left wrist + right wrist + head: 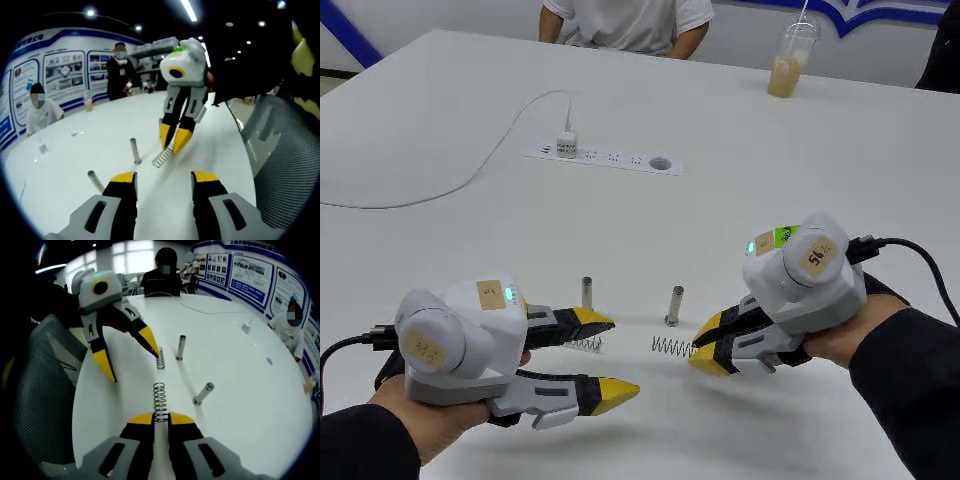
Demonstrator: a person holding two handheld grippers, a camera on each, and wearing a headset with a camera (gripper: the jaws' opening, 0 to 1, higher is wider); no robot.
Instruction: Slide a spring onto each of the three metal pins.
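Two metal pins stand upright on the white table: one pin on the left, the other pin to its right. My right gripper is shut on the end of a spring that lies low over the table, below the right pin. My left gripper is open with nothing between its fingers. A second spring lies on the table beside its far fingertip.
At the back of the table a power strip holds a white charger whose cable runs off left. An iced drink cup stands at the far right. A person sits at the far edge. A mesh chair stands nearby.
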